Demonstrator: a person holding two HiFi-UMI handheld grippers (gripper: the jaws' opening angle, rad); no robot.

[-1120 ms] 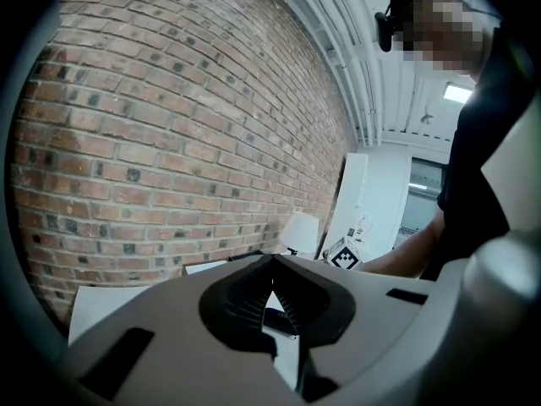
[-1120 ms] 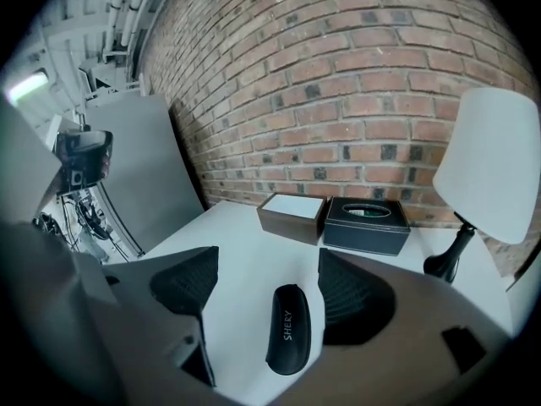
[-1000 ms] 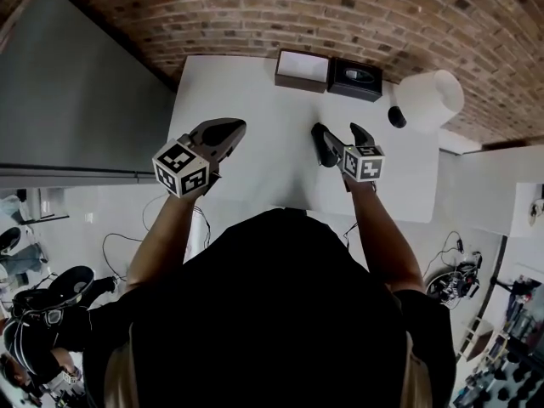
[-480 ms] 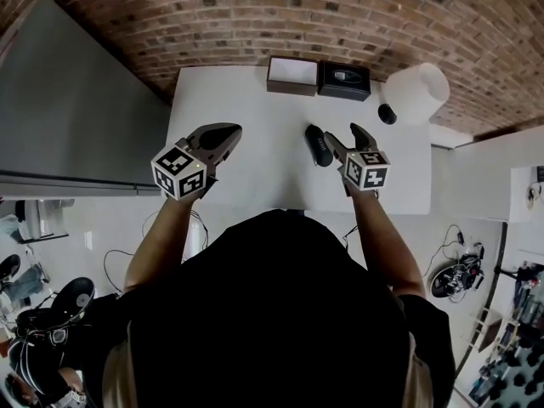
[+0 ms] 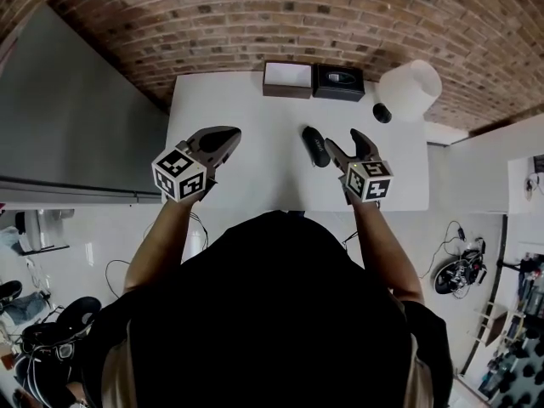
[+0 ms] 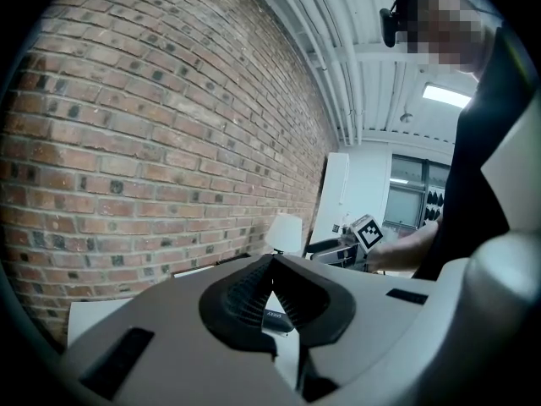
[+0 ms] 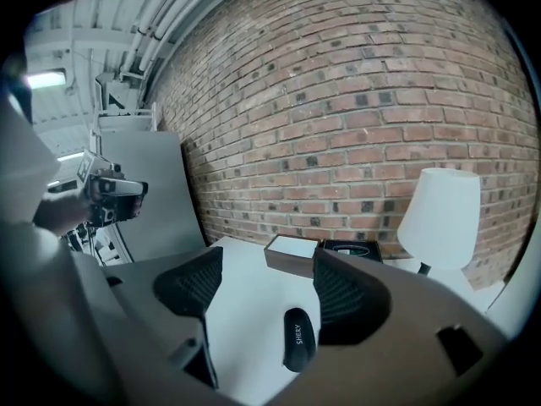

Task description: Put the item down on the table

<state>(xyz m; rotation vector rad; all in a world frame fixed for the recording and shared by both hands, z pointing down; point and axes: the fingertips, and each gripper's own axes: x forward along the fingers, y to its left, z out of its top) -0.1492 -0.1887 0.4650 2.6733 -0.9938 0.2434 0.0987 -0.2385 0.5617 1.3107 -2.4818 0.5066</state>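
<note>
Fingers (image 7: 188,293) of the right gripper (image 7: 264,277) stand wide and released; the black case (image 7: 298,338) lies flat on the worktop (image 5: 246,100), showing low between them. The left gripper (image 6: 272,265) is clenched on nothing. Best now: draw straight back, fingers kept wide, so neither nudges the case.

Black case (image 7: 298,338) near end hidden behind right gripper (image 7: 266,282) body, lamp (image 7: 439,218) base too, black box (image 5: 338,82) contents too small to tell.
</note>
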